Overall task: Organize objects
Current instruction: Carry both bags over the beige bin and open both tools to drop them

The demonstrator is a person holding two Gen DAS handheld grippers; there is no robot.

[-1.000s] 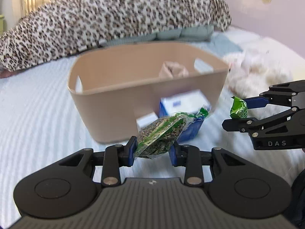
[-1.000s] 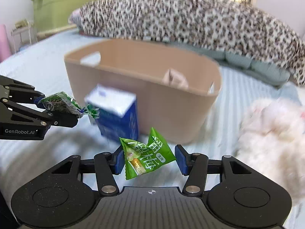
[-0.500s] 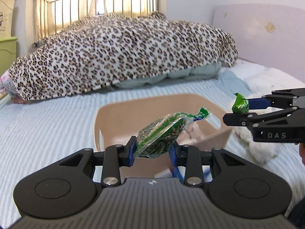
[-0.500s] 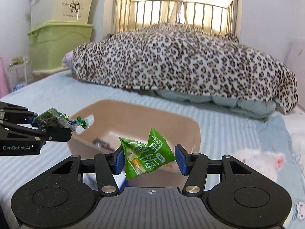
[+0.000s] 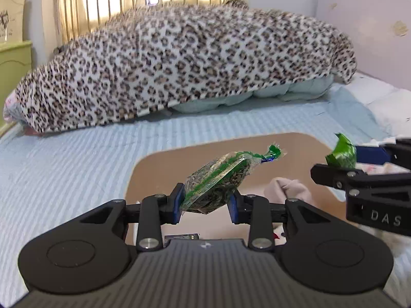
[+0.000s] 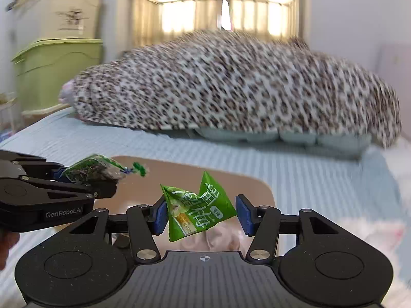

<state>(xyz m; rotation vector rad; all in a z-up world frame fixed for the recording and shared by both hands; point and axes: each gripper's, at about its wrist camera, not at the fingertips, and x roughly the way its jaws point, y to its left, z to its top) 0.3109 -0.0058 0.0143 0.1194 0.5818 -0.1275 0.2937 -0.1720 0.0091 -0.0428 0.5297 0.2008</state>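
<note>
Above the tan bin (image 5: 154,169), your left gripper (image 5: 206,202) clamps a clear packet (image 5: 218,179) of dark dried contents with green print, its blue pads pressed against both sides and its twisted green end pointing up to the right. Your right gripper (image 6: 201,213) is closed on a green pouch (image 6: 197,210) with white lettering, held just beside the left one over the bin's right part; in the left wrist view only the pouch's tip (image 5: 341,151) shows between the right gripper's fingers. Inside the bin, a pinkish cloth (image 5: 287,190) lies near the right wall, and a small dark item sits at the near edge, too hidden to name. The bin rests on a blue striped bedspread (image 5: 77,159). Behind it, along the far edge, lies a leopard-print blanket (image 5: 192,64). A white fluffy item (image 6: 372,236) sits to the bin's right.
</note>
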